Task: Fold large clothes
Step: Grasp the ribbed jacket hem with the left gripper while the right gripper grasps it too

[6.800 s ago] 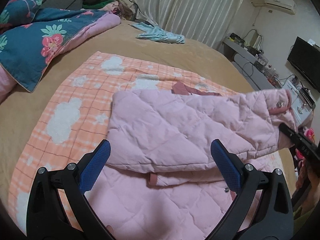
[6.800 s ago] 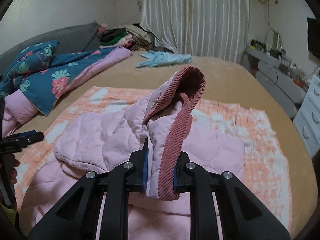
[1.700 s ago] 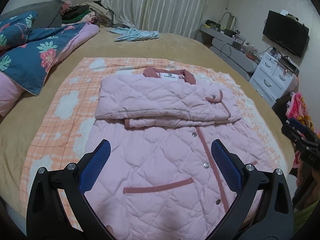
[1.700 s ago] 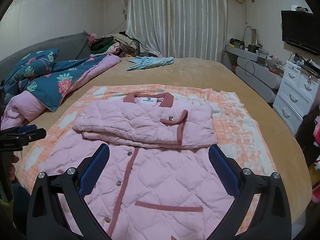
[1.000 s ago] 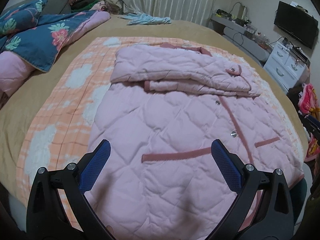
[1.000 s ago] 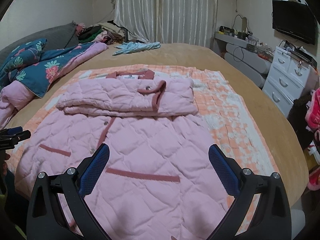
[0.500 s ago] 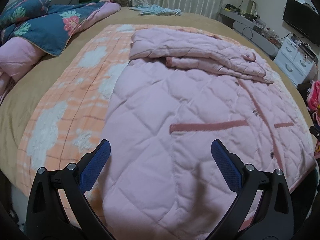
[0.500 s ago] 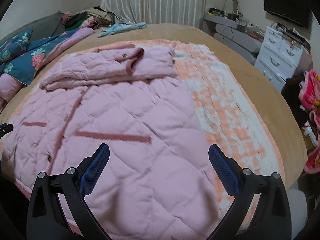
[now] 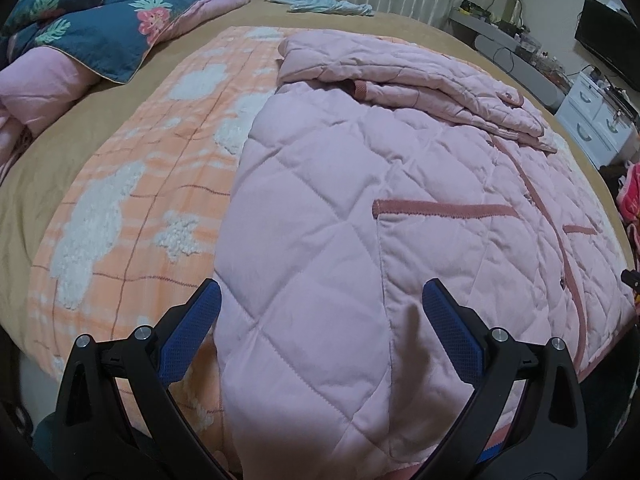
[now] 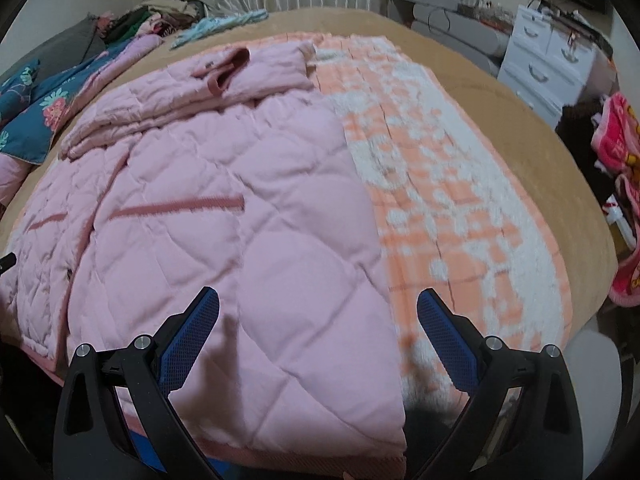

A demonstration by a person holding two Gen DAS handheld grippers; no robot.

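A pink quilted jacket (image 9: 360, 216) lies front up on an orange and white blanket (image 9: 132, 200) on the bed, with both sleeves folded across its chest (image 9: 420, 68). My left gripper (image 9: 320, 336) is open and hovers just above the jacket's bottom left corner. My right gripper (image 10: 318, 336) is open and hovers just above the jacket's (image 10: 224, 208) bottom right corner, with its right finger over the blanket (image 10: 460, 200). Neither gripper holds anything.
A blue floral quilt (image 9: 100, 28) and pink bedding lie at the bed's left. A light blue garment (image 9: 328, 4) lies at the far side. White drawers (image 10: 552, 64) and pink-red cloth (image 10: 624, 148) stand right of the bed. The bed's near edge is under the grippers.
Both grippers, still open, moved down and closer to the jacket's hem corners, the left toward the left corner and the right toward the right corner. The jacket has not moved.
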